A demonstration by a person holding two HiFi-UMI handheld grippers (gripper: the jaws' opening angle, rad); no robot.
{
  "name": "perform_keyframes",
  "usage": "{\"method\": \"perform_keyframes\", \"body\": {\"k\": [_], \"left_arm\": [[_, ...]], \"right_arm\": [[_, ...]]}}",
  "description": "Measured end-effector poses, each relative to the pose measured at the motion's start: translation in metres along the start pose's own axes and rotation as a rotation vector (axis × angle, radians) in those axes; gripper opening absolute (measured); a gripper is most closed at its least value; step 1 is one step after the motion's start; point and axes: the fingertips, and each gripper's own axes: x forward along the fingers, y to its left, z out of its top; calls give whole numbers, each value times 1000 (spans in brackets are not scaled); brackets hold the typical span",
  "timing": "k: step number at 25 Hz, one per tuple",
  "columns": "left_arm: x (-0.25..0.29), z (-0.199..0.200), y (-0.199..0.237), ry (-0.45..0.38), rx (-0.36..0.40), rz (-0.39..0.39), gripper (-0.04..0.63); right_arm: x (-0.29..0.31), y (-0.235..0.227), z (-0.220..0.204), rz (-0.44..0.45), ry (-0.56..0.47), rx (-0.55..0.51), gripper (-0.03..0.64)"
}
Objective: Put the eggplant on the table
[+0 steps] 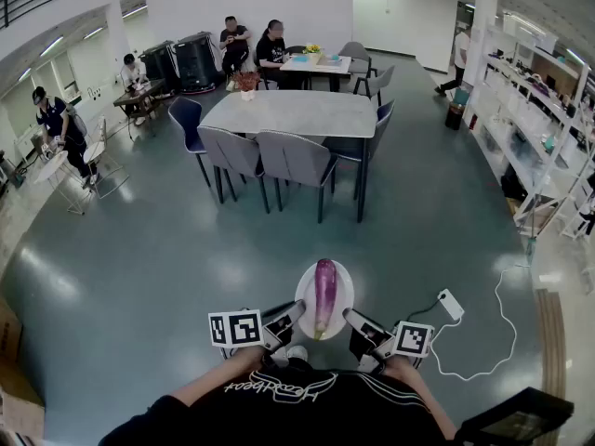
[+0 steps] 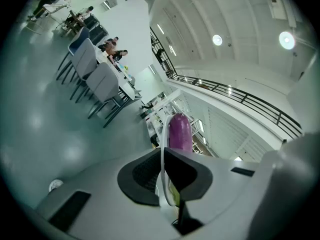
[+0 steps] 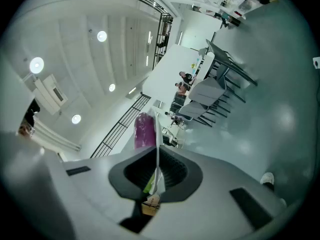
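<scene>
In an open hall with a grey floor (image 1: 112, 277), a long table (image 1: 293, 111) is standing well ahead of the person, with chairs (image 1: 296, 161) tucked along its near side. Well short of it, above bare floor, a white plate (image 1: 345, 291) is being held in front of the person's body. The eggplant (image 1: 324, 295) is lying lengthwise on the plate, green stem end nearest the person, so it is not yet on the table. The left gripper (image 1: 290, 318) is pinching the plate's left rim and the right gripper (image 1: 359, 324) is pinching the right rim. Each gripper view is showing the thin rim edge-on between closed jaws, with the purple tip rising beyond. Gripping opposite rims is probably serving to hold the plate level, so that the rounded fruit is not rolling off. Judging by the gap, the carry is barely under way. The next move is calling for a steady walk to the table.
</scene>
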Motion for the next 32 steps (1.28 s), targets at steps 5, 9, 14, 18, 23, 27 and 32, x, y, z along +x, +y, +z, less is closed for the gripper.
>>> {"method": "perform_keyframes", "body": {"k": [5, 9, 14, 18, 23, 27, 32], "left_arm": [[3, 0, 2, -3, -4, -3, 28], [1, -2, 6, 4, -18, -3, 28], [-2, 0, 12, 13, -34, 0, 28], [-4, 1, 17, 14, -62, 0, 28], [-5, 4, 25, 0, -93, -10, 28], [-3, 10, 36, -3, -113, -17, 28], [4, 26, 65, -18, -155, -15, 28]], "right_arm": [[-2, -7, 2, -7, 14, -31, 20], [0, -7, -1, -10, 19, -24, 18], [6, -10, -5, -13, 46, -19, 20], [11, -8, -5, -8, 63, 18, 20], [18, -12, -5, -14, 69, 21, 20], [28, -17, -3, -10, 70, 41, 20], [54, -37, 7, -23, 104, 44, 20]]}}
